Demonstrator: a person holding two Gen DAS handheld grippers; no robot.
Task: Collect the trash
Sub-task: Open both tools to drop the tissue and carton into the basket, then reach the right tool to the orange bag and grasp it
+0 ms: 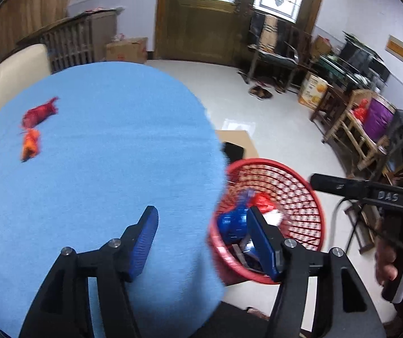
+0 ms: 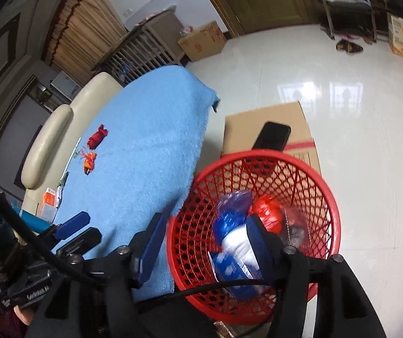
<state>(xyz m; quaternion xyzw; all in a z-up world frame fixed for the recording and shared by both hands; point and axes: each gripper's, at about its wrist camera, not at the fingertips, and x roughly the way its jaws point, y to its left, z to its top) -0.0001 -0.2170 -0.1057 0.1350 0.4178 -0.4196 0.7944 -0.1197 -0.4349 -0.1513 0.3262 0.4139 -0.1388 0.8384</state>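
Left claw (image 1: 204, 242): wide open, nothing between its blue pads; lower centre of the left wrist view, one pad over the blue cloth, the other over the basket rim.
Right claw (image 2: 205, 243): wide open, holding nothing; lower centre of the right wrist view, straddling the basket's near-left rim.
Red basket (image 2: 325, 197): red mesh plastic, lower right of centre in the right wrist view, just beside the cloth's edge; seen also at centre right of the left wrist view (image 1: 308, 194).
Basket contents: blue and white crumpled wrapper (image 2: 229, 225), red crumpled wrapper (image 2: 269, 214) and clear plastic (image 2: 294, 225), lying together at the bottom; outlines blurred.
Blue cloth (image 1: 102, 155): covers the bench, filling the left half of the left wrist view.
Remaining trash, red wrapper (image 1: 39, 112): on the cloth, upper left of the frame, well apart from the basket.
Remaining trash, orange wrapper (image 1: 30, 143): just below the red one, close beside it; contact cannot be told.
Cardboard box (image 2: 286, 118): on the floor directly behind the basket, centre of the right wrist view.
Black phone-like slab (image 2: 272, 138): lying on the box top.
Floor (image 2: 356, 112): pale, glossy tile, right side of the frame.
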